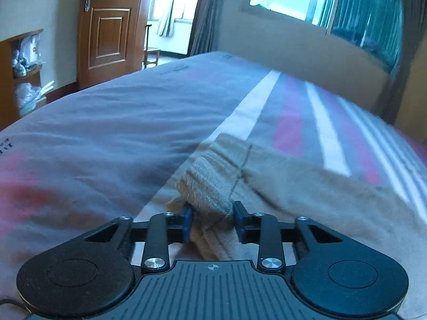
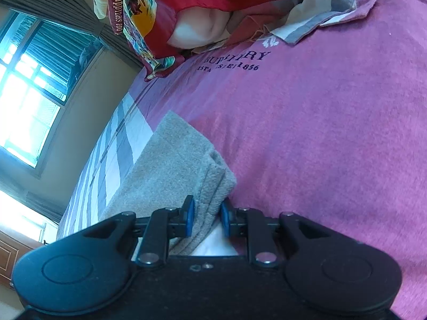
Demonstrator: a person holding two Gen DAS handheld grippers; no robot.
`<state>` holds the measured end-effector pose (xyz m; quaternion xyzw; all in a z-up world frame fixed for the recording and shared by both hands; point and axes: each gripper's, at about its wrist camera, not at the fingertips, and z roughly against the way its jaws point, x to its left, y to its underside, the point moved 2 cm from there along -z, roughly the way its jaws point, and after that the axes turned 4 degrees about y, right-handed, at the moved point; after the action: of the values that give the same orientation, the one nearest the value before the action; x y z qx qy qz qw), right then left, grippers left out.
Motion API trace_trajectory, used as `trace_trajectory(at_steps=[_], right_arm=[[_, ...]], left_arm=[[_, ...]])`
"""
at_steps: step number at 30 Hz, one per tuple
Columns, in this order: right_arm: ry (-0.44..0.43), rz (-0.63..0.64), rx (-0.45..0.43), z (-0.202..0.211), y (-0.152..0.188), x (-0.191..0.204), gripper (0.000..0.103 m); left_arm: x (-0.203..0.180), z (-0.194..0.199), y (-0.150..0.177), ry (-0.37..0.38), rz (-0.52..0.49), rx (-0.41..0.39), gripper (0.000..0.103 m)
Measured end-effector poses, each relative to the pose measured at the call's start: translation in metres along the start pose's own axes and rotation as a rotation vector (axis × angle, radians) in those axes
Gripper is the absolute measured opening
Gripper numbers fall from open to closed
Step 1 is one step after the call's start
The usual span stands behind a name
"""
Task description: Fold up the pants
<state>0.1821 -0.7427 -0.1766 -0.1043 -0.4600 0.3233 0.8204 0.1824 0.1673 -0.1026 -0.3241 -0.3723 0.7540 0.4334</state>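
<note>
The beige pants (image 1: 293, 186) lie on the striped bed cover (image 1: 106, 133). My left gripper (image 1: 213, 218) is shut on the ribbed waistband end (image 1: 208, 184), which bunches between the blue pads. In the right wrist view the pants (image 2: 165, 165) lie on the pink part of the cover (image 2: 333, 146). My right gripper (image 2: 206, 218) is shut on a layered folded edge of the pants (image 2: 216, 189). The rest of the pants is hidden below both grippers.
A red and yellow patterned quilt (image 2: 165, 13) is heaped at the head of the bed. A wooden door (image 1: 112, 26) and shelf (image 1: 21, 66) stand beyond the bed's far side. Windows with curtains (image 1: 360, 8) line the wall.
</note>
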Motion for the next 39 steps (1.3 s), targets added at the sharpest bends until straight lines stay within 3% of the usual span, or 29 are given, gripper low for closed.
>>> trace_trajectory(at_steps=[3, 5, 7, 9, 10, 11, 13, 14, 16, 18, 19, 20, 21, 22, 23, 25, 26, 33, 39], right_arm=[[0.007, 0.006, -0.009, -0.001, 0.001, 0.002, 0.019], [0.010, 0.009, -0.010, -0.002, 0.001, 0.002, 0.020], [0.006, 0.007, -0.007, -0.001, 0.000, 0.002, 0.020], [0.001, 0.006, -0.001, -0.001, -0.001, 0.001, 0.020], [-0.002, 0.003, 0.002, -0.001, -0.001, 0.000, 0.020], [-0.005, 0.000, 0.004, -0.001, -0.001, -0.001, 0.020], [-0.003, 0.000, 0.003, -0.001, -0.001, 0.000, 0.020], [-0.001, -0.002, 0.003, -0.001, 0.000, 0.000, 0.020], [0.004, -0.002, 0.003, -0.001, -0.001, 0.001, 0.020], [0.002, -0.001, 0.004, -0.001, 0.000, 0.001, 0.020], [-0.002, -0.001, 0.006, -0.001, -0.001, 0.000, 0.020], [-0.005, -0.002, 0.007, -0.001, -0.001, 0.000, 0.020], [-0.008, -0.005, 0.008, -0.001, -0.001, -0.001, 0.020], [-0.008, -0.007, 0.008, -0.001, -0.001, -0.001, 0.020], [-0.006, -0.007, 0.008, -0.001, -0.001, -0.001, 0.020], [-0.003, -0.010, 0.012, -0.002, -0.002, 0.000, 0.020], [-0.004, -0.017, 0.014, -0.003, -0.003, -0.001, 0.020], [-0.016, -0.073, 0.048, -0.003, -0.010, -0.004, 0.018], [0.033, -0.048, 0.020, 0.003, -0.010, 0.009, 0.017]], left_arm=[[0.013, -0.018, -0.001, 0.073, 0.103, 0.094, 0.031], [0.023, -0.024, -0.002, 0.120, 0.156, 0.082, 0.026], [0.028, -0.020, -0.009, 0.167, 0.189, 0.028, 0.023], [0.024, -0.010, -0.019, 0.275, 0.201, -0.099, 0.023], [0.021, -0.009, -0.021, 0.290, 0.180, -0.124, 0.023], [0.020, -0.017, -0.020, 0.257, 0.144, -0.095, 0.023], [0.025, -0.048, -0.008, 0.129, 0.091, 0.083, 0.023], [0.030, -0.055, -0.001, 0.138, 0.085, 0.113, 0.025], [0.029, -0.048, -0.002, 0.137, 0.056, 0.101, 0.027], [0.024, -0.034, -0.004, 0.115, 0.045, 0.066, 0.038], [0.021, -0.022, -0.004, 0.080, 0.032, 0.025, 0.059], [0.020, -0.015, -0.006, 0.040, 0.021, -0.019, 0.092], [0.019, -0.006, -0.003, 0.014, 0.006, -0.054, 0.102], [0.018, -0.003, 0.000, -0.002, -0.014, -0.056, 0.103], [0.017, -0.009, 0.006, 0.004, -0.024, -0.005, 0.103], [0.015, -0.033, 0.016, 0.003, -0.054, 0.169, 0.103], [0.013, -0.038, 0.023, -0.002, -0.081, 0.181, 0.103], [0.020, -0.032, 0.031, 0.013, -0.027, 0.119, 0.103], [0.030, -0.023, 0.042, 0.068, -0.007, 0.079, 0.103]])
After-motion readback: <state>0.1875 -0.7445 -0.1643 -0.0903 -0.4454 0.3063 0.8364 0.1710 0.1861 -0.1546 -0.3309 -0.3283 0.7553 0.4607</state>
